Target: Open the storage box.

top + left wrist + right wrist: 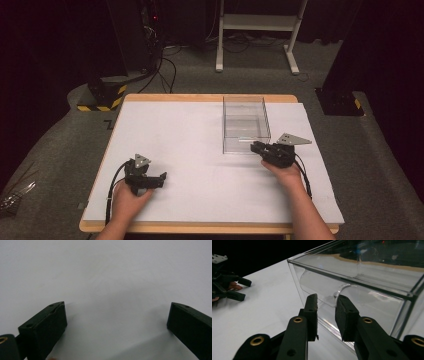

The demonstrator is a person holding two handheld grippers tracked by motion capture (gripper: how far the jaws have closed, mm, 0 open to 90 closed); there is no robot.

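over on the left, our left gripper (161, 179) rests low on the white table cover (200, 150), near the front edge, jaws spread wide with nothing between them but bare white surface. moving right, the clear plastic box (245, 125) stands upright toward the far right of the table, and something curved and transparent, maybe a tube, seems to lie inside it, though we can't tell for certain. further right, our right gripper (256, 146) is up against the box's near wall, and in the right gripper view its jaws are narrowed to a slim gap straddling the wall close to a corner; whether the pads (311, 312) actually touch the plastic, we can't tell. the risk as we judge it: the wall is thin and slick, so a squeeze so near the corner could slip off, or skid and tilt the light box across the smooth cover. the left gripper is well apart, no help steadying it.
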